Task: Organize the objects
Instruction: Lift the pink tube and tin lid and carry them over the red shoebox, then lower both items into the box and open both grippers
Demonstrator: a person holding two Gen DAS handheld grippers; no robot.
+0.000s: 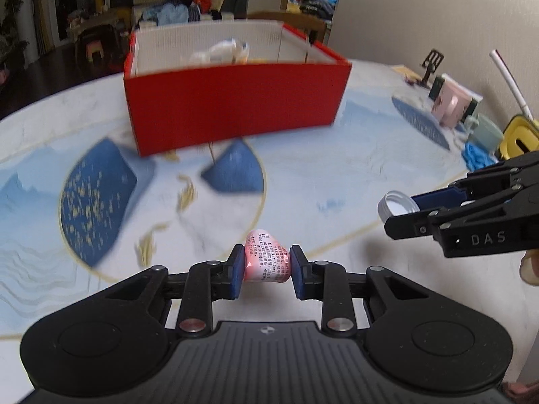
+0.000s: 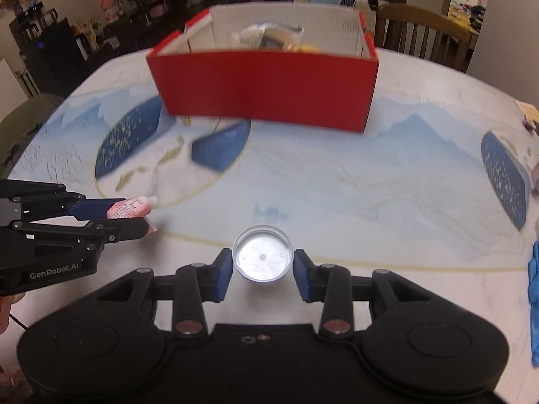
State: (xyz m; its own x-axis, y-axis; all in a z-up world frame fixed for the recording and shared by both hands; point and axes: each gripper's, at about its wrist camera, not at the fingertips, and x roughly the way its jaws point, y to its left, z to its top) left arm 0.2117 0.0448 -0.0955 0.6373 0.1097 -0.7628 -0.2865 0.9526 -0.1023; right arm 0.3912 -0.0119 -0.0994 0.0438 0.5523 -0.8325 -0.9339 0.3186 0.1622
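Below, our left tongs (image 1: 266, 266) clench a pink tube (image 1: 266, 261); right tongs (image 2: 262, 266) grip a lid (image 2: 262, 257); only the left view shows mugs (image 1: 451, 109).

Pink ceramic mug (image 1: 449, 109) beside pale green mug (image 1: 486, 133) nr table's right edge; wooden slat-back chair (image 2: 422, 32) behind; black phone stand (image 1: 431, 65) further back.

Left tool (image 1: 266, 267): I have it pinched on a small pink tube (image 1: 267, 261), blue pads pressed to both its sides, held above the table.
Right tool (image 2: 262, 271): my fingers sit against the rim of a round white cap (image 2: 262, 258), one on each side.
Pose: both tools point forward, roughly level, side by side and apart.
Hands: only a sliver of skin shows behind each tool.
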